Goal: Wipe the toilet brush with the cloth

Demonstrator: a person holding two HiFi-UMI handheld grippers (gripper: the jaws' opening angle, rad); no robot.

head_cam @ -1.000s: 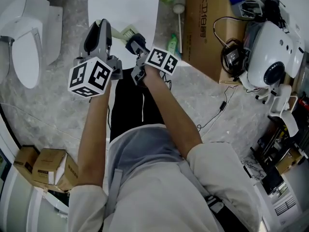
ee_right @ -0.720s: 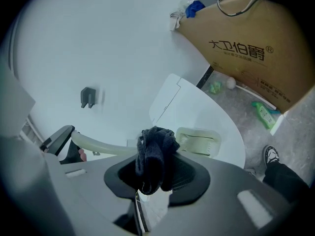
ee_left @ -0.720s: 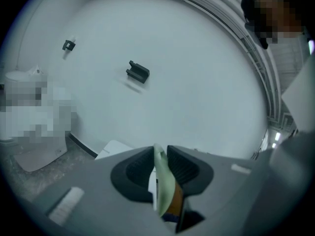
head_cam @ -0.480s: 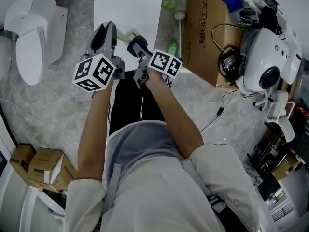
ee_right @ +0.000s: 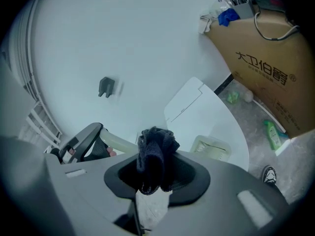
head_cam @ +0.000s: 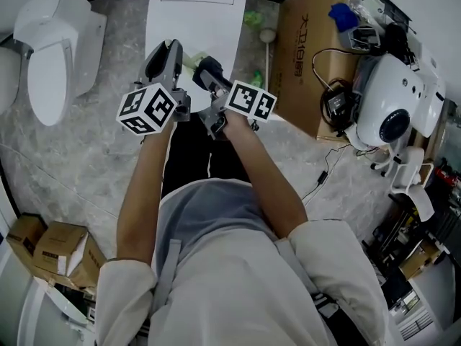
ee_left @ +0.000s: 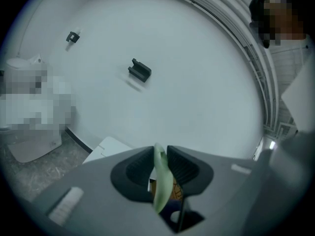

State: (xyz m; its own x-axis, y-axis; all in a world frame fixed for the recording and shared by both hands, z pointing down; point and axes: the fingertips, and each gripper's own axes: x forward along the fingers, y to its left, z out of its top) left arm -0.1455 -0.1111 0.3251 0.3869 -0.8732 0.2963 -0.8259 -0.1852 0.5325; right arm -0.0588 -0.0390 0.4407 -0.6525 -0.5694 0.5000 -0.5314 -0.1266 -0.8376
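Left gripper view: our left hand-held gripper clamps the toilet brush. Our right hand-held gripper pinches the cloth nearby. Wiping, we reckon, remains.

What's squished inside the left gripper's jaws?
A pale green toilet brush handle, clamped tight by the left gripper. In the left gripper view only a short piece shows. The rest is covered by the gripper's grey body, so no bristles can be seen there.
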